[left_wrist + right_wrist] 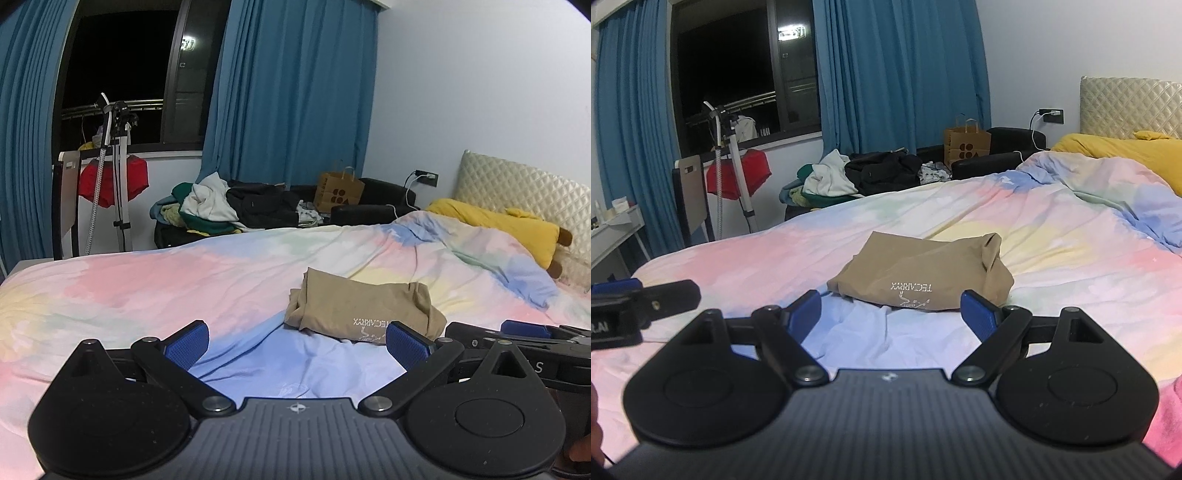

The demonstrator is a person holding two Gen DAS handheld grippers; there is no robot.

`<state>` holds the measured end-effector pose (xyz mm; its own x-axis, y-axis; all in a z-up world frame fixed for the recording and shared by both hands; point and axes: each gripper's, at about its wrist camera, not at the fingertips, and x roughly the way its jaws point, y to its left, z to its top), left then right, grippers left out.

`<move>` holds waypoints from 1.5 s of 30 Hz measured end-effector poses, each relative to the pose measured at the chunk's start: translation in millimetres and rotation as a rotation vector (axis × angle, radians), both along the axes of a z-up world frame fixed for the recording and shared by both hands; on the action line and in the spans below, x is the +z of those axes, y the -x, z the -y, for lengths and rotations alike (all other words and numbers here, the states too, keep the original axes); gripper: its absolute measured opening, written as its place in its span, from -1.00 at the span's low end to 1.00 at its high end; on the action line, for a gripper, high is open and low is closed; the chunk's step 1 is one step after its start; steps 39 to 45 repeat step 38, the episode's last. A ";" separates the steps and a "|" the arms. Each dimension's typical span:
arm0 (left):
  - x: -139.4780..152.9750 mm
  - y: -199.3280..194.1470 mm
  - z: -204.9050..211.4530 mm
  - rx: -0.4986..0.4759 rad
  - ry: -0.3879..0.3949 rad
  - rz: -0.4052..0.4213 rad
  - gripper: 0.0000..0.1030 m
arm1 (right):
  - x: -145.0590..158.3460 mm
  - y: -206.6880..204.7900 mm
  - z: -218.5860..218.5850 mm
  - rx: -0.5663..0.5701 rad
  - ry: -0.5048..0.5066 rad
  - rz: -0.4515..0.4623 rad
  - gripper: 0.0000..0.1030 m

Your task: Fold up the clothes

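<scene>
Both grippers are held low over the bed: the left gripper (297, 341) and the right gripper (891, 308) are each seen with blue-padded fingers spread wide and nothing between them. Behind them the room is bounded by a pale wall (480, 92) and a dark window (738, 66), which is flanked by long blue curtains (295, 92). Most of the near view is taken up by the bed (1052, 258), which is covered by a rumpled pastel quilt in pink, blue and yellow patches. A quilted headboard (524, 192) is seen at the far right, with a yellow pillow (1126, 151) lying against it. A heap of unfolded clothes (221, 206) is piled beyond the bed's far edge, beside a brown paper bag (967, 147). A red garment (114, 182) is hung on a stand near the window. The folded tan shirt (923, 273) is laid on the quilt just ahead of both grippers, apart from them, its printed logo turned toward them.
</scene>
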<state>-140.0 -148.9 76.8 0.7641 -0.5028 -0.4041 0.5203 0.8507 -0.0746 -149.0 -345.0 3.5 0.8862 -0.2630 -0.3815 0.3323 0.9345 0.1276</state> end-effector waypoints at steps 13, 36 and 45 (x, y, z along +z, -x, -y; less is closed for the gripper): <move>-8.3 -3.3 0.6 0.015 -0.014 -0.003 0.99 | -6.1 -1.9 -3.0 -0.004 0.011 -0.021 0.63; -4.0 6.7 -1.1 0.030 -0.031 0.003 0.99 | -7.5 -2.7 -4.5 -0.006 0.010 -0.035 0.63; -4.1 7.4 -1.2 0.032 -0.033 0.003 0.99 | -8.1 -2.4 -5.2 -0.006 0.012 -0.036 0.63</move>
